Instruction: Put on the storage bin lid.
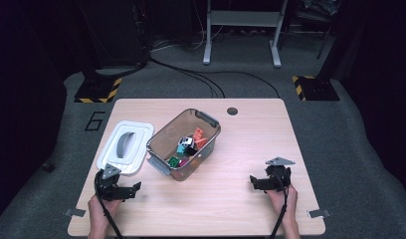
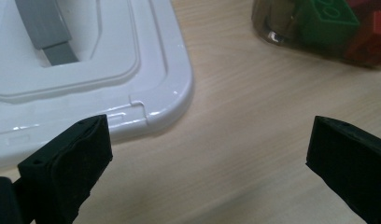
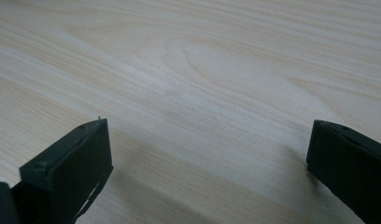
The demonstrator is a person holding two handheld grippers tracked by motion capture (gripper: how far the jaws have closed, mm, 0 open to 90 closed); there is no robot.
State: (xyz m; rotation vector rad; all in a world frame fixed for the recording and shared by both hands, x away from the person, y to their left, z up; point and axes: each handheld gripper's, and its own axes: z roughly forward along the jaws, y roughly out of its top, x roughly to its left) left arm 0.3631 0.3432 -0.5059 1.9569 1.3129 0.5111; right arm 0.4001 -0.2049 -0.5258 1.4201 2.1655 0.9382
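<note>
Left gripper [image 1: 125, 190]: jaws spread wide, empty; low over the surface [image 1: 231, 199], just beside the lid's near corner
Right gripper [image 1: 261, 181]: jaws spread wide, empty; over bare wood, well apart from the bin
Lid [image 1: 124, 147]: white, grey handle; flat on the surface, left of the bin
Bin [image 1: 166, 134]: clear, uncovered; coloured blocks [image 1: 187, 147] inside

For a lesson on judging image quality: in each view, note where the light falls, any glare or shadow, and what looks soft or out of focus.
High view: table brightly lit, surroundings almost black. Left gripper view: glare streaks on the white lid, transparent bin soft, jaws near the lens slightly blurred. Right gripper view: even light on the wood grain, faint shadows under the jaws.
</note>
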